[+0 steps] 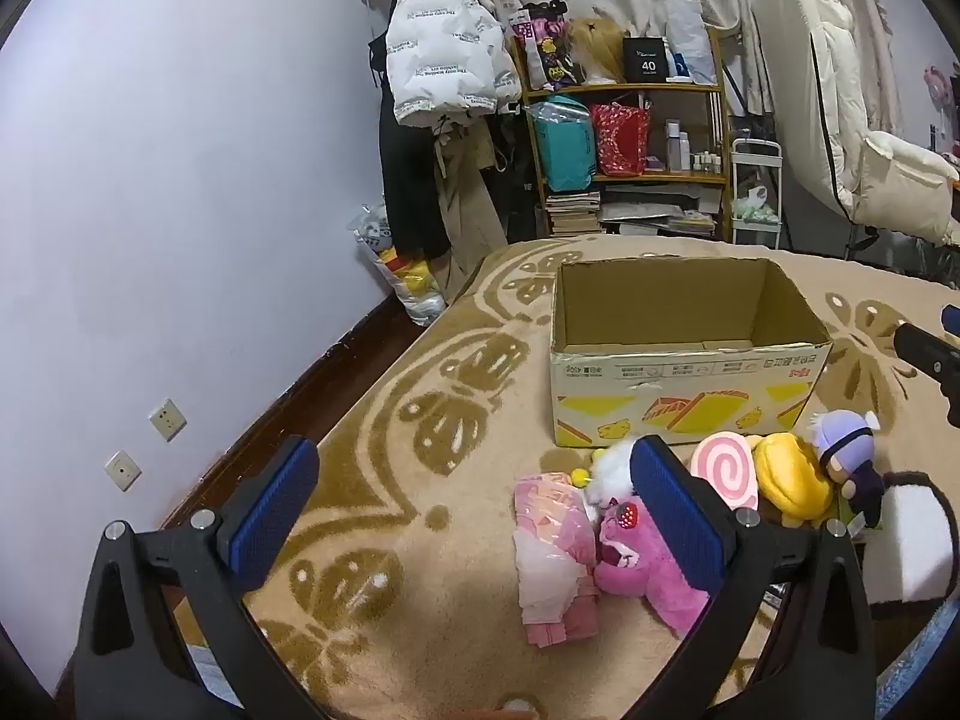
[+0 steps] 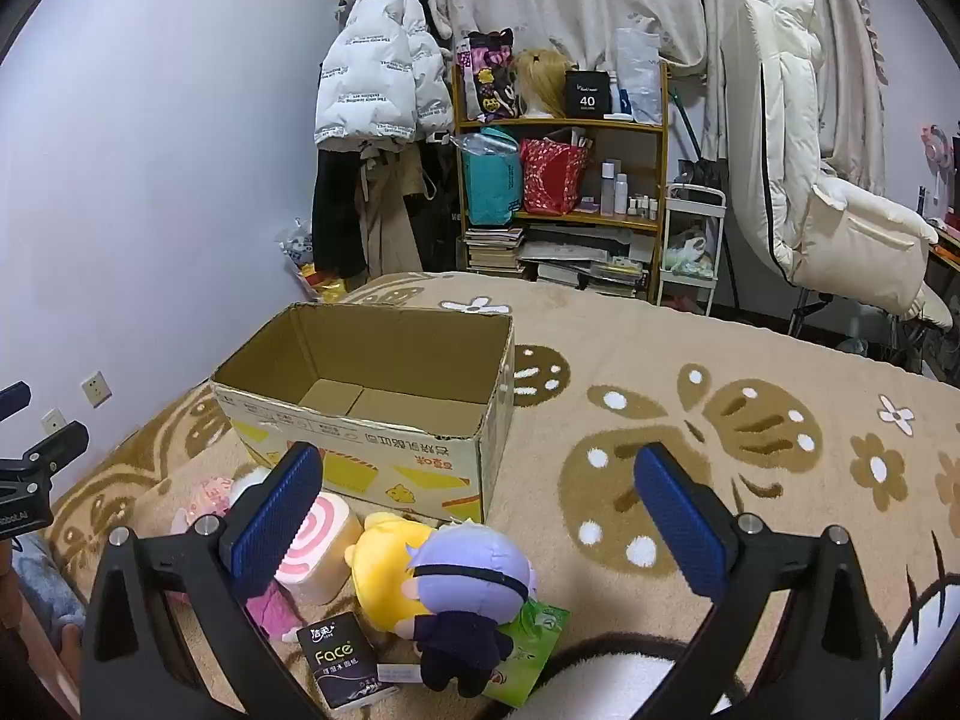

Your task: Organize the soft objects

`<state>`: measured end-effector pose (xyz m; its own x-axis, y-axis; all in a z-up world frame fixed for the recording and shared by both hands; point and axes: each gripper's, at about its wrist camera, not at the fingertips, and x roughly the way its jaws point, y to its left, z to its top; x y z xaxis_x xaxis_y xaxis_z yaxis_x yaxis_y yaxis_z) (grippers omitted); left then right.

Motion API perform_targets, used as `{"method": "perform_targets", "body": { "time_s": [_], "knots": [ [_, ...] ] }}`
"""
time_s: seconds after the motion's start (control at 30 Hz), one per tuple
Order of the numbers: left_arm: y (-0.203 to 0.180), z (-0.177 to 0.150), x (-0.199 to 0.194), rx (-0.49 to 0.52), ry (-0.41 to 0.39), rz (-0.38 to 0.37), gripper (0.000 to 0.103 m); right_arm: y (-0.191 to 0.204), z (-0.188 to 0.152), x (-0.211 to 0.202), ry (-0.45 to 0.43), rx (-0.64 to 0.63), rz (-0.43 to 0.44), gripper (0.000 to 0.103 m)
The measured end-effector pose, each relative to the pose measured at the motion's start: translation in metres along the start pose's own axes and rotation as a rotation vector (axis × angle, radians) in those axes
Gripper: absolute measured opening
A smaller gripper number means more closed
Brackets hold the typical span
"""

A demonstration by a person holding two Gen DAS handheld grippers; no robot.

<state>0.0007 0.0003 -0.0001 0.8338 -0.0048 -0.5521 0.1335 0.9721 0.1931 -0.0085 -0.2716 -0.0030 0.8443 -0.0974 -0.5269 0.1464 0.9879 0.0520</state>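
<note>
Across a butterfly-patterned blanket [image 2: 750, 360] on the bed, the cardboard box [image 2: 384, 402] stands empty while plush toys [image 2: 420, 564] lie heaped just near it, both the left gripper [image 1: 474, 516] and right gripper [image 2: 480, 516] spread wide, holding nothing, sorting seemingly not yet begun.

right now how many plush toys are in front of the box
3 clear: pink bear at the left, yellow plush in the middle, purple-haired doll at the right. A white fluffy thing may be a fourth.
</note>
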Motion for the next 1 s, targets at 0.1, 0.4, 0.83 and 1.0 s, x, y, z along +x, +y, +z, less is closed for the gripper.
{"method": "perform_targets", "body": {
  "time_s": [0.1, 0.4, 0.83, 1.0],
  "knots": [
    [0.0002, 0.0002, 0.0006, 0.001, -0.004, 0.005, 0.103, 0.0, 0.0001, -0.0001, 0.0, -0.002, -0.001, 0.103],
    [0.003, 0.0043, -0.0054, -0.025, -0.024, 0.015, 0.103, -0.0001, 0.0004, -0.0003, 0.001, 0.001, 0.002, 0.103],
    [0.0049, 0.0011, -0.0023, -0.023, -0.026, 0.016, 0.103, -0.0001, 0.0003, 0.0, -0.001, 0.004, -0.008, 0.103],
    [0.0055, 0.0012, -0.0011, -0.019, -0.023, 0.016, 0.103, 0.0, 0.0001, 0.0, -0.002, 0.004, -0.007, 0.103]
  ]
}}
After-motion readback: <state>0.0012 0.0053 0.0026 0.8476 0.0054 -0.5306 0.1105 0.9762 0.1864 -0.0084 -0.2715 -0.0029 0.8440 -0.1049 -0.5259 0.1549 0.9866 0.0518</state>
